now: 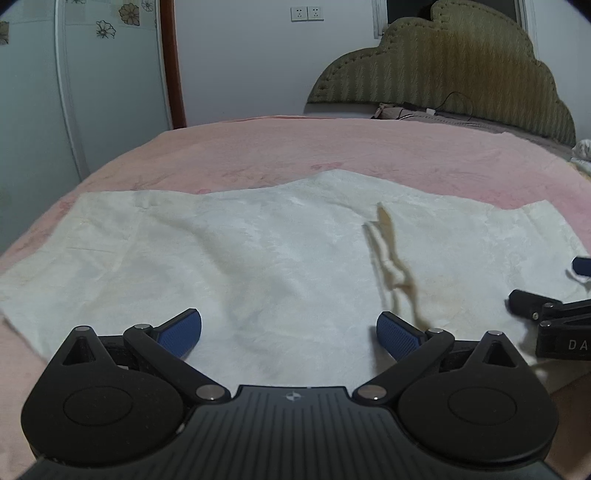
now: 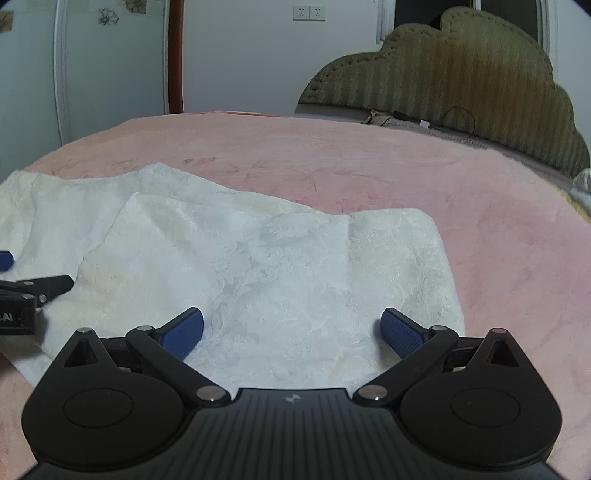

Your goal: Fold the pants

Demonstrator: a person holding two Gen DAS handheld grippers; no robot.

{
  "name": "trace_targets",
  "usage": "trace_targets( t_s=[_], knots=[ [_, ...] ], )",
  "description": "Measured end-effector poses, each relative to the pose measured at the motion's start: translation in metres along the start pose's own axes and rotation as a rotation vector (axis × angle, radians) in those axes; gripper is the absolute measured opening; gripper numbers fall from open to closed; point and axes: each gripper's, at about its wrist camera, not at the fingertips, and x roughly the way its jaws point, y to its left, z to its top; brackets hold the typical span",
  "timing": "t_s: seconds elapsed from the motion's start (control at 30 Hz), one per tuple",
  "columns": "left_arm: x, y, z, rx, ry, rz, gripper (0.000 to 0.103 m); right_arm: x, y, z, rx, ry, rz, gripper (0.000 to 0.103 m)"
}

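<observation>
The pants [image 1: 258, 251] are a pale cream, almost white, cloth with a faint woven flower pattern, spread flat across the near part of a bed under a pink blanket [image 1: 332, 147]. In the left wrist view a thin drawstring [image 1: 389, 254] of the same cream colour lies loose on top of them, knotted near its middle. In the right wrist view one layer of the pants [image 2: 295, 266] lies folded over another, its far edge running square to a corner on the blanket. The left gripper [image 1: 289, 332] hangs just over the near edge of the cloth with its blue fingers [image 1: 181, 332] wide apart and nothing between them; the right gripper [image 2: 291, 332] is the same, fingers [image 2: 402, 332] spread and empty. Each gripper shows only in part at the edge of the other's view, so the white lettering on its black side is cut off: "DA" can be read in the left view, the rest is lost. The near hem of the pants is hidden behind the gripper bodies. Beyond the blanket stands an olive padded headboard [image 1: 461, 74], with a dark cable [image 1: 458, 103] and small things at its foot too blurred to name, and two white wall sockets [image 1: 306, 13] above.
</observation>
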Motion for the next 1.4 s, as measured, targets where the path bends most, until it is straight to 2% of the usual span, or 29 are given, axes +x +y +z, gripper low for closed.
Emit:
trace_targets(
  t_s=[0.07,0.17,0.27,0.37,0.43,0.53,0.6,0.7,0.77,0.87,0.93,0.97,1.0,1.03,1.13,1.23,1.33,1.37,1.4],
  knots=[
    [-0.011,0.019,-0.001,-0.024,-0.009,0.033,0.103,-0.007,0.01,-0.002,-0.06,-0.03,-0.015,0.103],
    [-0.025,0.061,-0.004,-0.093,-0.009,0.102,0.103,-0.022,0.026,-0.002,-0.122,-0.094,0.042,0.103],
    [-0.034,0.11,-0.006,-0.184,0.013,0.22,0.098,-0.04,0.056,0.003,-0.188,-0.164,0.164,0.103],
    [-0.038,0.155,-0.007,-0.256,0.019,0.338,0.098,-0.054,0.1,0.01,-0.311,-0.224,0.283,0.103],
    [-0.035,0.184,-0.009,-0.318,0.05,0.361,0.099,-0.058,0.134,0.012,-0.406,-0.245,0.343,0.103],
    [-0.031,0.222,-0.014,-0.472,0.092,0.247,0.103,-0.056,0.183,0.013,-0.547,-0.252,0.415,0.103],
    [-0.034,0.239,-0.018,-0.567,0.081,0.183,0.103,-0.052,0.215,0.008,-0.648,-0.274,0.416,0.103],
    [-0.04,0.25,-0.02,-0.618,0.065,0.135,0.102,-0.043,0.253,0.0,-0.762,-0.297,0.395,0.102],
    [-0.042,0.254,-0.019,-0.64,0.061,0.103,0.102,-0.037,0.271,-0.001,-0.799,-0.32,0.368,0.096],
    [-0.045,0.261,-0.019,-0.693,0.056,0.028,0.102,-0.027,0.293,0.006,-0.826,-0.348,0.322,0.079],
    [-0.042,0.263,-0.018,-0.743,0.055,-0.036,0.102,-0.017,0.302,0.01,-0.848,-0.344,0.316,0.057],
    [-0.038,0.264,-0.016,-0.771,0.057,-0.074,0.102,-0.014,0.307,0.011,-0.859,-0.34,0.323,0.052],
    [-0.033,0.267,-0.014,-0.802,0.061,-0.117,0.102,-0.012,0.312,0.011,-0.875,-0.338,0.338,0.036],
    [-0.03,0.269,-0.014,-0.834,0.064,-0.159,0.102,-0.011,0.316,0.011,-0.886,-0.344,0.348,0.026],
    [-0.015,0.274,-0.011,-0.932,0.068,-0.303,0.102,-0.013,0.309,0.024,-0.805,-0.343,0.397,0.016],
    [0.007,0.273,-0.003,-0.998,0.082,-0.36,0.102,-0.013,0.283,0.05,-0.621,-0.303,0.489,0.015],
    [0.027,0.264,0.011,-0.977,0.088,-0.366,0.091,-0.013,0.263,0.066,-0.524,-0.268,0.578,0.015],
    [0.033,0.263,0.014,-0.968,0.098,-0.36,0.078,-0.012,0.258,0.069,-0.521,-0.231,0.619,0.015],
    [0.037,0.261,0.016,-0.966,0.118,-0.336,0.072,-0.012,0.252,0.073,-0.524,-0.182,0.695,0.016]
  ],
)
